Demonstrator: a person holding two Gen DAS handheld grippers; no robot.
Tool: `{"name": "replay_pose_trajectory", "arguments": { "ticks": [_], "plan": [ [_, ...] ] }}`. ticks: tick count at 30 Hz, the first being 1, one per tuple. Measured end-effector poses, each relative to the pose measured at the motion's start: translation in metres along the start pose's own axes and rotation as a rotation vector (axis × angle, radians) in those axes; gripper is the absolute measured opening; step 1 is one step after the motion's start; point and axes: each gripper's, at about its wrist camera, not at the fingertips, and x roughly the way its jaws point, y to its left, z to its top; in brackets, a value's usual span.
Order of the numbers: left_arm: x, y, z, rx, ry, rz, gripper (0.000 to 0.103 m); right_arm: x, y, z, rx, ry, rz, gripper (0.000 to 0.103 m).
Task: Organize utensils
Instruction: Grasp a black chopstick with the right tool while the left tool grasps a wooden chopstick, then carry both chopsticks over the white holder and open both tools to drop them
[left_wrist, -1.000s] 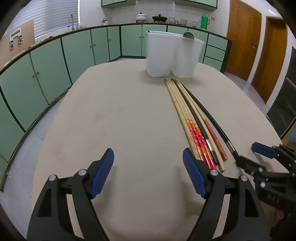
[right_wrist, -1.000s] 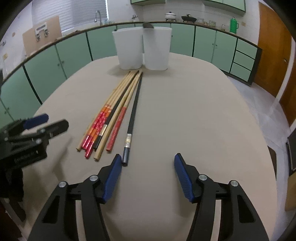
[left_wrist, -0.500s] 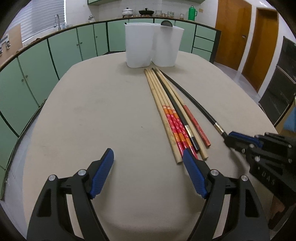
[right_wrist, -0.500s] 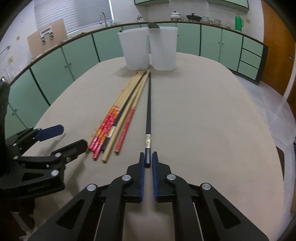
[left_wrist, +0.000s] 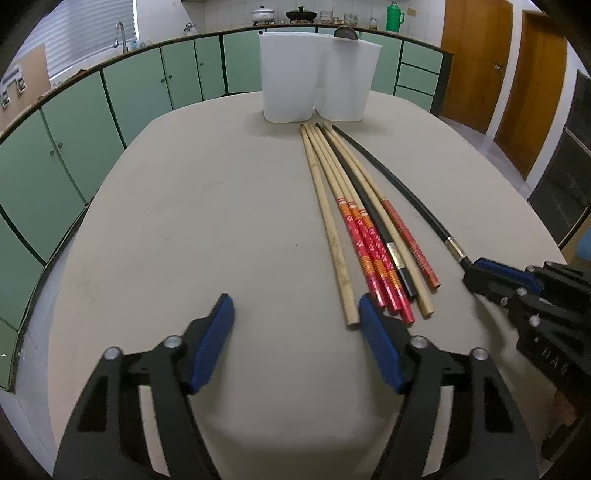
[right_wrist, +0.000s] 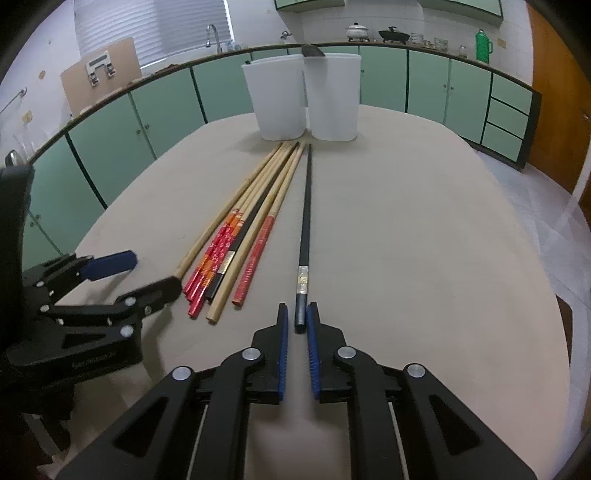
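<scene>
Upright, twin white bins (right_wrist: 303, 98) touch; right one holds a dark utensil (right_wrist: 312, 51).

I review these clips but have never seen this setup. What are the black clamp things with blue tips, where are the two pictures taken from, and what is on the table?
They are hand-held two-finger grippers, each carrying a fisheye camera looking along its fingers. The left gripper is open, holding nothing. The right gripper is shut on the near end of the black chopstick, which lies apart from the bundle of chopsticks on the beige table. Two white containers stand at the chopsticks' far tips.
</scene>
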Motion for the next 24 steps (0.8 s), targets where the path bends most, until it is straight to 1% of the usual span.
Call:
{"name": "replay_pose_trajectory", "arguments": {
  "ticks": [1,2,3,4,5,6,8,9,12,15,18,24],
  "plan": [
    [0.0,-0.002,0.001,0.005,-0.003,-0.002,0.056,0.0,0.001,0.0,-0.008,0.002,-0.006,0.012],
    [0.0,-0.003,0.001,0.01,-0.006,-0.007,0.047,0.0,0.002,0.001,-0.015,0.002,-0.012,0.011],
    [-0.001,-0.006,0.002,0.021,-0.009,-0.015,0.041,0.0,0.003,0.0,-0.016,0.002,-0.014,0.009],
    [-0.001,-0.008,0.001,0.027,-0.011,-0.017,0.037,0.0,0.003,0.0,-0.014,0.002,-0.011,0.009],
    [-0.001,-0.009,0.001,0.032,-0.013,-0.02,0.031,0.0,0.003,0.001,-0.011,0.002,-0.008,0.007],
    [-0.001,-0.01,0.001,0.034,-0.016,-0.03,0.021,0.0,0.002,0.001,-0.007,0.001,-0.002,0.007],
    [0.0,-0.01,0.001,0.026,-0.016,-0.065,0.009,0.0,0.001,0.001,0.0,-0.001,0.006,0.007],
    [0.0,-0.01,0.001,0.019,-0.015,-0.072,0.008,0.0,0.0,0.001,0.005,-0.001,0.011,0.007],
    [0.0,-0.01,0.002,0.016,-0.016,-0.073,0.007,-0.001,-0.001,0.002,0.006,-0.008,0.013,0.007],
    [-0.005,-0.007,0.003,0.002,-0.028,-0.062,0.007,-0.008,-0.003,0.005,-0.004,-0.03,0.004,0.007],
    [-0.017,0.0,0.009,-0.013,-0.064,-0.049,0.006,-0.021,-0.008,0.011,-0.007,-0.068,0.008,0.007],
    [-0.056,0.011,0.034,-0.007,-0.176,-0.019,0.006,-0.054,-0.017,0.037,-0.02,-0.144,0.013,0.007]
  ]
}}
